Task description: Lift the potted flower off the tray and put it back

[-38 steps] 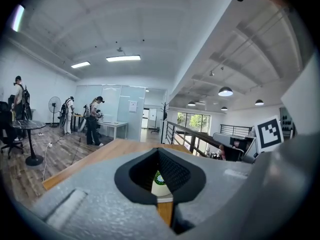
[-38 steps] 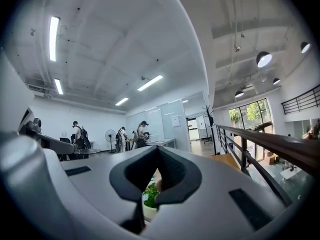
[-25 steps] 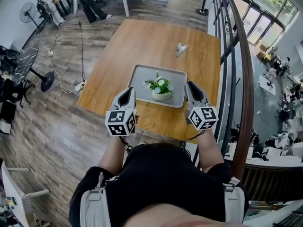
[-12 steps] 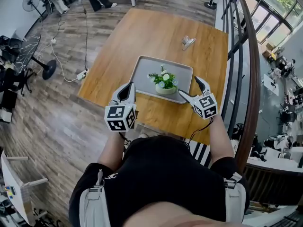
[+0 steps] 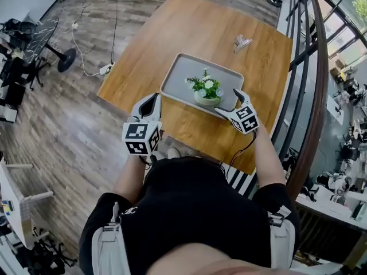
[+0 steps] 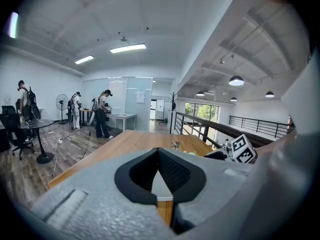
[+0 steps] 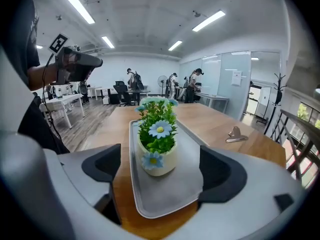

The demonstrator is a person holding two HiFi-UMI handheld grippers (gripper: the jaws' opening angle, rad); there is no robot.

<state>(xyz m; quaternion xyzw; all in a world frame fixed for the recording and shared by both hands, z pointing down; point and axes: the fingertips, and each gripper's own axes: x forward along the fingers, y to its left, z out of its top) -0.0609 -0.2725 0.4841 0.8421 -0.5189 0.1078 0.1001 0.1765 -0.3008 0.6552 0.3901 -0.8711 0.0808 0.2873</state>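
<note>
A potted flower (image 5: 207,90) with white and blue blooms in a cream pot stands upright on the grey tray (image 5: 179,76), toward its near right end. My right gripper (image 5: 227,101) is low at the tray's near right corner. Its jaws are opening and touch nothing. In the right gripper view the pot (image 7: 158,160) stands just ahead of the right gripper (image 7: 159,178), and the tray's near corner (image 7: 165,204) lies between the jaws. My left gripper (image 5: 148,103) hangs off the table's near edge, shut and empty. The left gripper view also shows my left gripper (image 6: 159,156) with its pads together.
A metal clip (image 5: 241,41) lies on the wooden table (image 5: 189,27) beyond the tray. A railing (image 5: 312,67) runs along the right side. Left of the table, a cable and power strip (image 5: 105,69) and a fan stand (image 5: 64,59) are on the floor. People stand at desks far back.
My right gripper has dropped toward the tray's near right corner, rolled, and its jaws have gone from together to wide apart. The left gripper has sunk slightly.
</note>
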